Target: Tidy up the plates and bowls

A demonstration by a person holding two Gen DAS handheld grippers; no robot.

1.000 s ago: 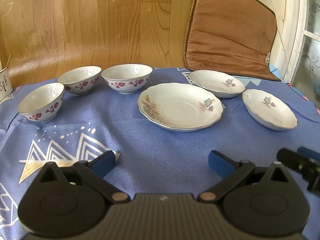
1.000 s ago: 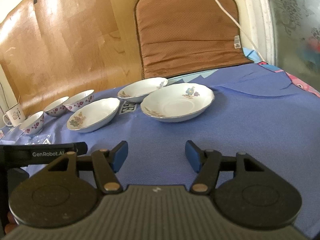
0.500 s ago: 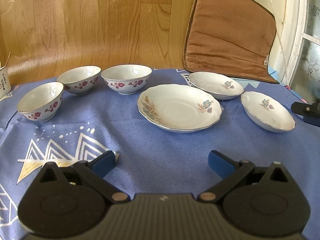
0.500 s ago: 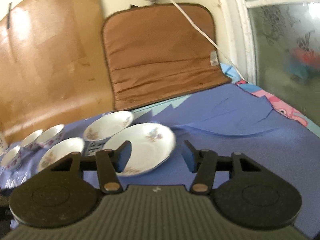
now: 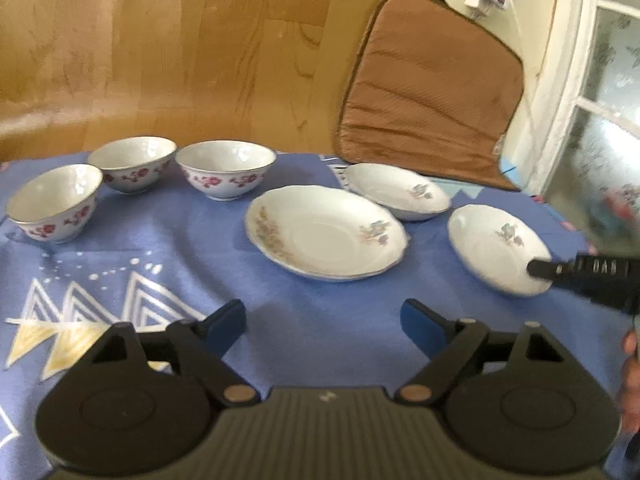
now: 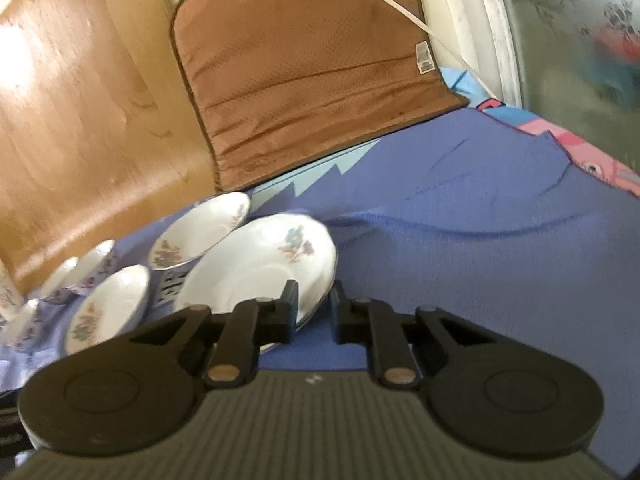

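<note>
Right wrist: right gripper [image 6: 314, 312], just closing, clamps the plate's [image 6: 256, 268] near rim.

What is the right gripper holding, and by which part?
The right gripper, whose jaws have just been closing, pinches the nearest plate by its near rim.

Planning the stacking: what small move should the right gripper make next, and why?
Probably lift the small plate slightly off the blue cloth: the right gripper has just been closing its jaws and now seems to pinch the plate's near rim, so a short raise would test the hold.
</note>
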